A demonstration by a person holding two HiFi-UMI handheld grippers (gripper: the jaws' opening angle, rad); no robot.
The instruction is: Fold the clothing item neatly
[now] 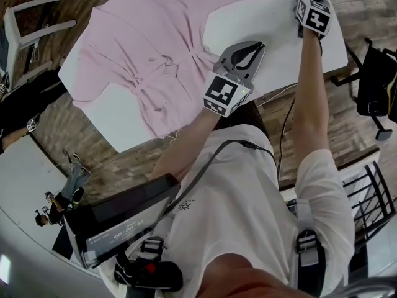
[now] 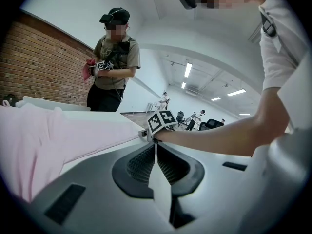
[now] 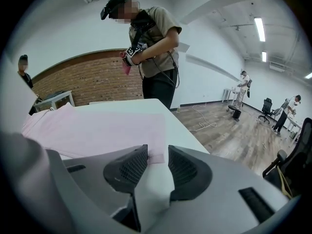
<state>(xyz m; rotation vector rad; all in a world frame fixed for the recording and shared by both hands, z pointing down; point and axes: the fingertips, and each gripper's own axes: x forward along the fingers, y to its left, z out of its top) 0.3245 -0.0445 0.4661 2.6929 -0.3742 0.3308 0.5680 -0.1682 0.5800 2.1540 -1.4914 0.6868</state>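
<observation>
White bench (image 1: pixel 279 23) carries the pale pink cloth garment (image 1: pixel 149 48) spread flat; the right gripper (image 3: pixel 157 154), fingers half apart and empty, should probably take the cloth corner ahead deeply before closing; the left gripper (image 2: pixel 155 152), fingers shut on nothing, hovers nearby.

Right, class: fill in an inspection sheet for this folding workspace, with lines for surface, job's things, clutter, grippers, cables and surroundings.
Surface: white rectangular table, partly covered.
Job's things: pale pink cloth garment with a waist tie, spread flat on the table.
Clutter: nothing seen.
Grippers: left gripper jaws together, empty; right gripper jaws apart, garment corner just ahead between them, not gripped.
Cables: pale cable lying on the floor.
Surroundings: wooden plank floor, red brick wall, second person standing beyond the table.
</observation>
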